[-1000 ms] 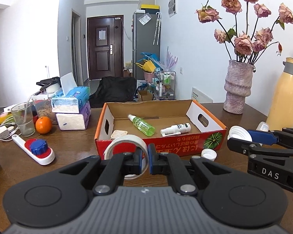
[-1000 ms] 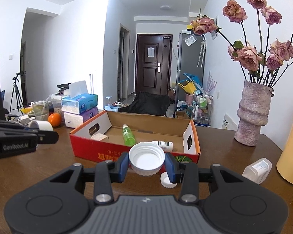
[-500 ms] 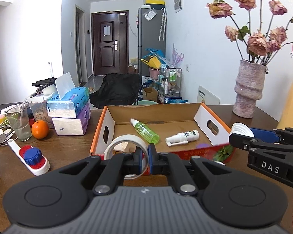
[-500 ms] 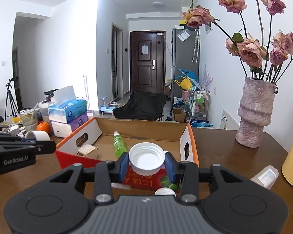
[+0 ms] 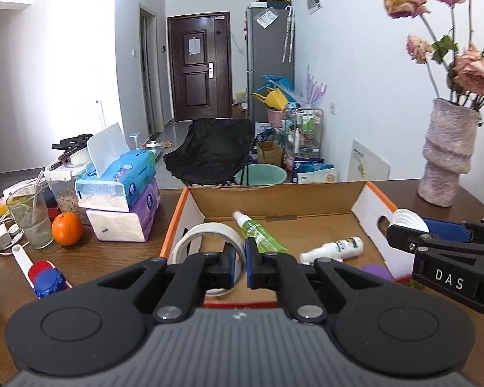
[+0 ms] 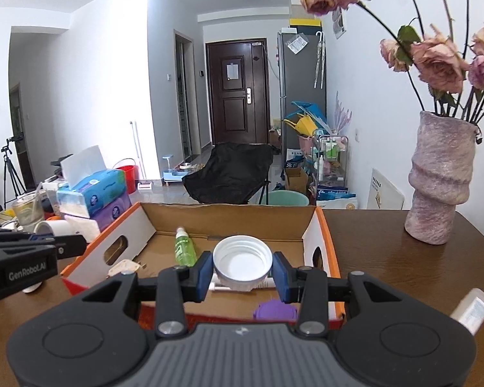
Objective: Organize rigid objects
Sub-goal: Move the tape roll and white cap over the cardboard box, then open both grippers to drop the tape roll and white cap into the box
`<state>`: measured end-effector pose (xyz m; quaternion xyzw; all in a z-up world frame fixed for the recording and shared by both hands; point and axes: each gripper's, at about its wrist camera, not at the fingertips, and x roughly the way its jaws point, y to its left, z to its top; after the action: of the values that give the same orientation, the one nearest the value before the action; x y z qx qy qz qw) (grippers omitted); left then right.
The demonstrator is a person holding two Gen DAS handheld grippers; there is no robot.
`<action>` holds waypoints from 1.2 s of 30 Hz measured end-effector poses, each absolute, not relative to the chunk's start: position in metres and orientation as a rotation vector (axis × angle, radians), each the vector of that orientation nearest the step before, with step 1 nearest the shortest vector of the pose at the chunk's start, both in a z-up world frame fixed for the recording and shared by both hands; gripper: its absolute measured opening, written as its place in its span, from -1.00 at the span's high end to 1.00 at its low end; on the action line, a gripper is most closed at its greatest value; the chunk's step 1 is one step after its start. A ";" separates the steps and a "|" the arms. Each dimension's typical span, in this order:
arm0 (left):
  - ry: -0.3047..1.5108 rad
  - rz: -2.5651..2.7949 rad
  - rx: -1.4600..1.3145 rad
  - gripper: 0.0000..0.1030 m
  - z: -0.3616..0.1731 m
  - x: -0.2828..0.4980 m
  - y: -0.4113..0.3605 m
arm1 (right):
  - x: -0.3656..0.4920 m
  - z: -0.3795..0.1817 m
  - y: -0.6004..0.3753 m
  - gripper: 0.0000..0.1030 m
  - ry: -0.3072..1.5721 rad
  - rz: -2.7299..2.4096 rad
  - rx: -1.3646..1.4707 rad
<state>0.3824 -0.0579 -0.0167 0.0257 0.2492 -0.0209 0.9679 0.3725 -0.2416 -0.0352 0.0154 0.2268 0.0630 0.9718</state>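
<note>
Step in hand: carry two held items over the cardboard box [image 6: 319,225] and set them inside.
Left gripper [image 5: 244,258]: clenched on the wall of a roll of tape [image 5: 190,245]; the roll stands on edge above the box's near left corner.
Right gripper [image 6: 242,267]: clenched on a white lid [image 6: 242,259], open side facing the camera, held above the box's near right part.
Box contents: green spray bottle [image 6: 184,249] lying near the middle; small white spray bottle [image 5: 334,247] lying to its right; a purple cap [image 6: 276,311] at the near right corner.
Table [image 6: 387,258]: carries the box, a vase [image 6: 438,187] well apart on the right, tissue packs [image 5: 122,193] and an orange [image 5: 67,228] on the left.
Placement, tape: judged best lowered into the bare floor left of the green bottle, then released low so the roll cannot run.
Placement, lid: judged best set flat, clear of the white bottle beneath it.
Risk: the two grippers are near each other over one box; release one at a time.
</note>
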 end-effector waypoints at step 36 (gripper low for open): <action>0.546 0.100 0.045 -1.00 -0.055 0.462 -0.040 | 0.441 -0.074 -0.240 -1.00 0.528 0.062 0.002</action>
<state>0.4618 -0.0398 -0.0553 0.0221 0.2697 0.0494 0.9614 0.4412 -0.2403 -0.0738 0.0012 0.2607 0.0307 0.9649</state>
